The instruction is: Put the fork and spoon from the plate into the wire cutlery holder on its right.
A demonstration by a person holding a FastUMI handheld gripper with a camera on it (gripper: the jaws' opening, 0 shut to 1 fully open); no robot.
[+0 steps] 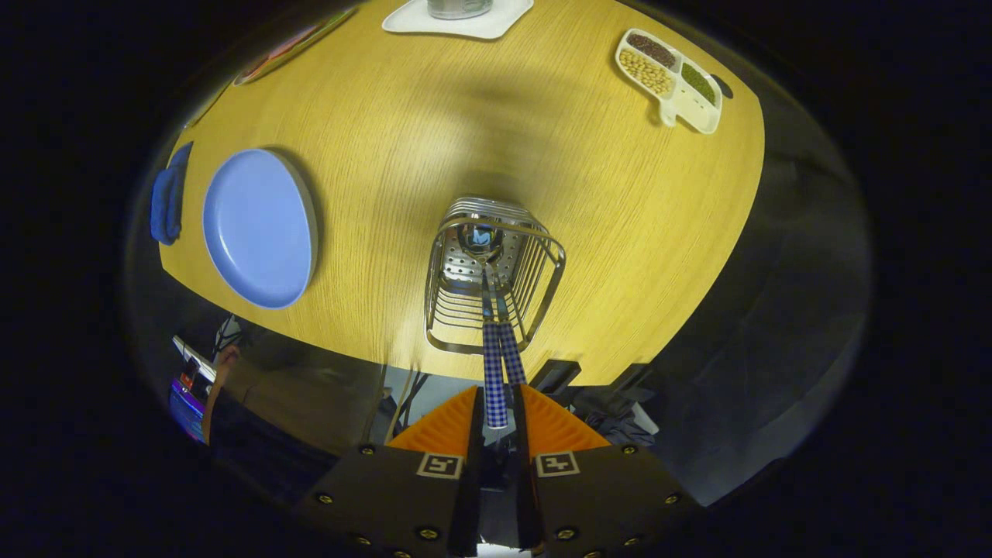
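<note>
Gripper view, jaws clamping one checked-handled utensil (496,372), one wire holder (488,271), one plate (260,226)

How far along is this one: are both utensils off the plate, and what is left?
The blue plate is bare. One checked handle already stands in the wire cutlery holder. The hand-held gripper grips a second checked handle, lowered into the holder. Left: release it and withdraw.
</note>
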